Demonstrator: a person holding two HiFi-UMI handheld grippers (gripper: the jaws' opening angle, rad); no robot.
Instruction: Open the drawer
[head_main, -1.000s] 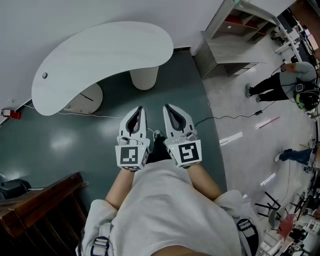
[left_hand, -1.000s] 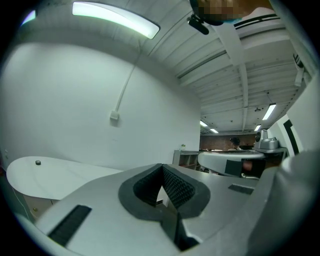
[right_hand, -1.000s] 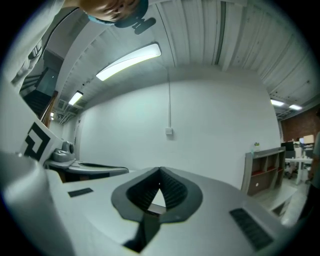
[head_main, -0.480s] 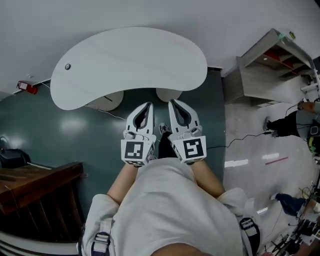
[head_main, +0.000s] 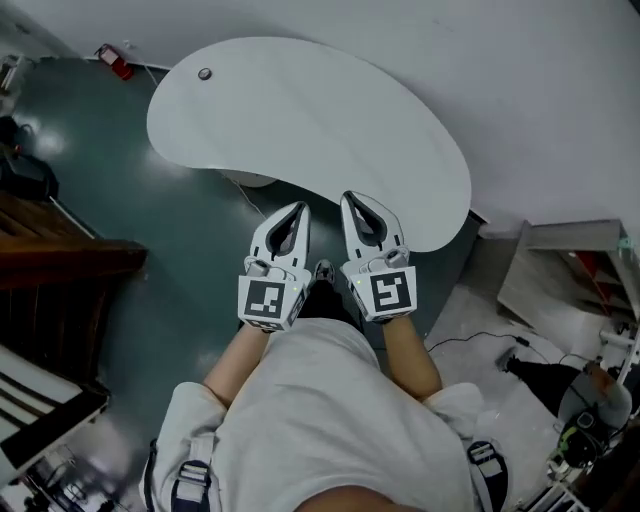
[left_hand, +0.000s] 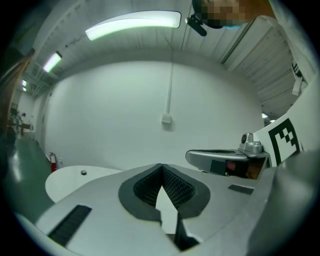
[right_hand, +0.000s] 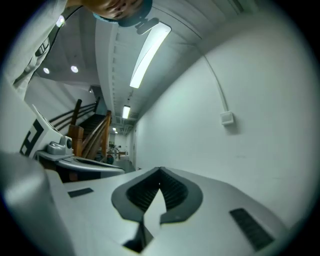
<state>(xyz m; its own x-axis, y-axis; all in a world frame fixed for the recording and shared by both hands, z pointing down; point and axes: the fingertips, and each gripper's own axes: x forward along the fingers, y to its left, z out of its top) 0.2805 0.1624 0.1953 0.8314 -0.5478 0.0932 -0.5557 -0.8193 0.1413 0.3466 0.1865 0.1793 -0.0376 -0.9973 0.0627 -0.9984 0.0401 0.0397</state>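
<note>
I can pick out no drawer in any view. A white curved desk (head_main: 300, 120) stands against the wall, and a sliver of its pale base (head_main: 252, 180) shows under the near edge. My left gripper (head_main: 298, 208) and right gripper (head_main: 350, 198) are held side by side at chest height, pointing level toward the desk. Both are shut with nothing between the jaws. In the left gripper view the left gripper's (left_hand: 161, 165) tips meet, with the desk top (left_hand: 70, 180) beyond. The right gripper's (right_hand: 160, 169) tips also meet, facing the bare white wall.
Dark wooden stairs (head_main: 60, 270) rise at the left. A red fire extinguisher (head_main: 113, 60) sits by the wall. A grey shelf unit (head_main: 570, 270) stands at the right, with a cable (head_main: 470, 342) on the floor and a person (head_main: 590, 395) beyond it.
The whole view has swung, bringing the desk from the upper left to straight ahead and nearer. Both grippers stay together, shut and empty. The shelf unit and people have slid to the lower right.
</note>
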